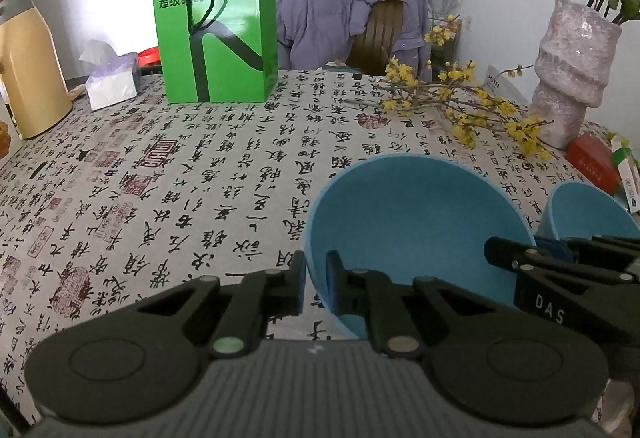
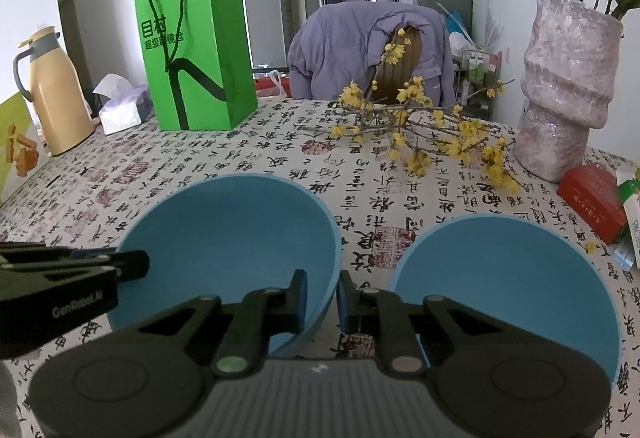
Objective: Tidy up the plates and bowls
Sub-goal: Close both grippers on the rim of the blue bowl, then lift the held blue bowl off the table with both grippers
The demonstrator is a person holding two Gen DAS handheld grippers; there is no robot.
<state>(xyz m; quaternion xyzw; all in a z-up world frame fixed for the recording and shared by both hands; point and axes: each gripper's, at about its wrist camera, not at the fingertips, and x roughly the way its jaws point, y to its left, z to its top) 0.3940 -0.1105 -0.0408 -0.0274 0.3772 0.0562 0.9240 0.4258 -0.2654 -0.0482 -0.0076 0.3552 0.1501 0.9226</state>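
Two blue bowls stand on the calligraphy tablecloth. My left gripper straddles the left rim of the larger blue bowl, one finger outside, one inside, jaws closed on the wall. My right gripper straddles the right rim of the same bowl and is closed on it. The second blue bowl sits just right of my right gripper; it shows at the right edge in the left wrist view. Each gripper appears in the other's view, the right one and the left one.
A green paper bag, a tissue box and a yellow thermos stand at the far left. A pink vase with yellow flower branches and a red box are at the right. A chair with a purple jacket is behind the table.
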